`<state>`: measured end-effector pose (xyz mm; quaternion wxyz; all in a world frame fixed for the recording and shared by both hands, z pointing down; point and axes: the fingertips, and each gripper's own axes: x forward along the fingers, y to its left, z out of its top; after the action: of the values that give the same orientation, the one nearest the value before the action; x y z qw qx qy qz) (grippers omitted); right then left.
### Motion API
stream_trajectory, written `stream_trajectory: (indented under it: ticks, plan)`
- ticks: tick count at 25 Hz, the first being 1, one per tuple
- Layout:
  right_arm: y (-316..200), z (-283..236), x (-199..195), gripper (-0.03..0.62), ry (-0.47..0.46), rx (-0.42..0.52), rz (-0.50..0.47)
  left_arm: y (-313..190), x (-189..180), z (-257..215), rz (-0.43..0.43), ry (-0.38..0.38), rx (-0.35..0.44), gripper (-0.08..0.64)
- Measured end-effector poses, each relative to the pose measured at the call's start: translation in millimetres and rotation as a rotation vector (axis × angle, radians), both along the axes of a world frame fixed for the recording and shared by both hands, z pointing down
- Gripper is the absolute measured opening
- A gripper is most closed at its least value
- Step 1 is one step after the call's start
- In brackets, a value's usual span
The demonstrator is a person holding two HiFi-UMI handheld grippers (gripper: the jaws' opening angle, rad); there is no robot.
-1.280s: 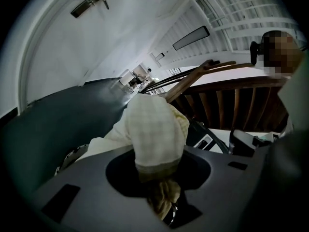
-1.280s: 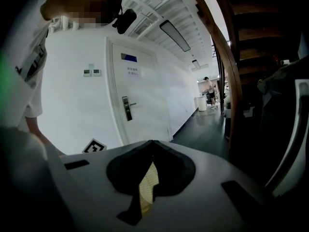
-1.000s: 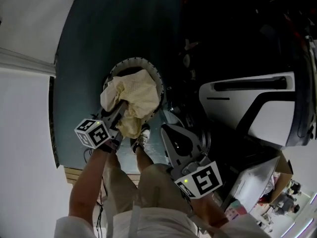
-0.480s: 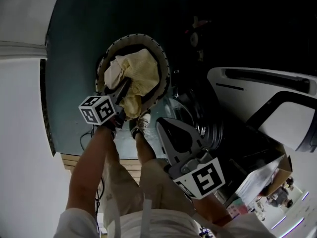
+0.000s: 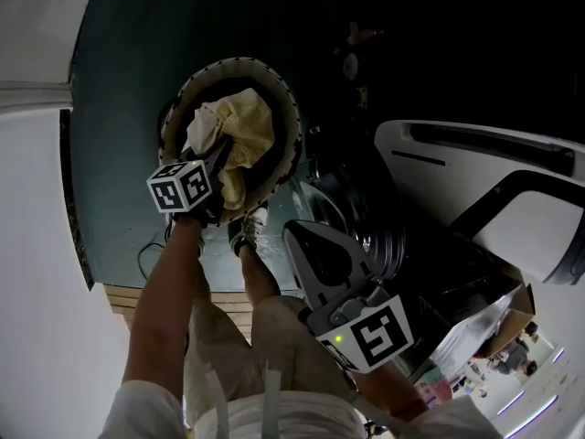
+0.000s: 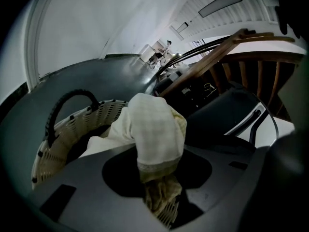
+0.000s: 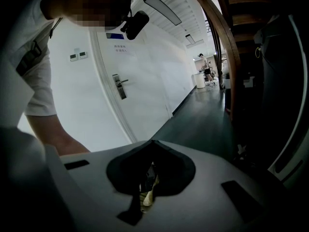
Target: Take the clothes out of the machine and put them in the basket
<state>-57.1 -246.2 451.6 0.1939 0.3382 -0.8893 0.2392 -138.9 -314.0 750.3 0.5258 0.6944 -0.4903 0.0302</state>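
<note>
A round wicker basket (image 5: 291,144) stands on the dark floor, with a black handle (image 6: 67,103) on its rim (image 6: 72,124). A cream cloth (image 5: 239,131) is bunched inside the basket and droops over its near side. My left gripper (image 5: 222,161) reaches into the basket from the near side and is shut on this cloth (image 6: 154,129), which drapes over its jaws and hangs through between them. My right gripper (image 5: 311,245) hangs to the right of the basket, near the machine's door. Its jaws meet at the tip (image 7: 152,143) and hold nothing.
The white washing machine (image 5: 475,186) stands at the right, its round drum opening (image 5: 366,231) facing the basket. The person's legs and one shoe (image 5: 247,231) are just below the basket. A white wall (image 5: 32,245) runs down the left.
The left gripper has come down with the cream cloth, which now sits lower inside the basket's rim. The right gripper has sunk a little.
</note>
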Motion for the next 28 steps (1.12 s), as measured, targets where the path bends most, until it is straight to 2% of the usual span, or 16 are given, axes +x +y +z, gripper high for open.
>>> stream_trajectory:
  ticks: [3,5,6,8,10,16,21,24,28]
  plan:
    - [0.5,5.2,7.8,0.012,0.005,-0.011,-0.004,2.0,3.9,20.3,0.018,-0.068,-0.042,0.186]
    - [1.7,7.3,10.5,0.012,0.005,-0.018,-0.012,5.0,0.3,32.2,0.034,-0.143,-0.074,0.261]
    - [2.4,7.6,11.4,0.012,0.004,-0.021,-0.016,6.3,-3.5,36.0,0.037,-0.176,-0.087,0.323]
    - [2.0,5.9,12.6,0.012,-0.006,-0.019,-0.016,8.5,-10.3,38.2,0.044,-0.213,-0.098,0.404]
    - [-0.2,2.5,14.3,0.012,-0.016,-0.013,-0.01,9.8,-13.3,33.7,0.059,-0.228,-0.092,0.417]
    - [-4.1,-8.3,22.2,0.012,-0.029,0.005,0.011,9.8,-20.1,10.4,0.029,-0.224,-0.066,0.417]
    - [-4.4,-22.6,24.4,0.012,-0.039,0.032,0.05,10.2,-24.1,-15.8,0.042,-0.227,-0.048,0.414]
    - [-3.7,-37.9,23.5,0.012,-0.031,0.053,0.052,7.5,-34.5,-45.2,0.009,-0.2,-0.014,0.337]
    - [-0.3,-67.6,19.8,0.012,-0.035,0.101,0.061,11.8,-63.5,-92.0,-0.06,-0.185,0.033,0.172]
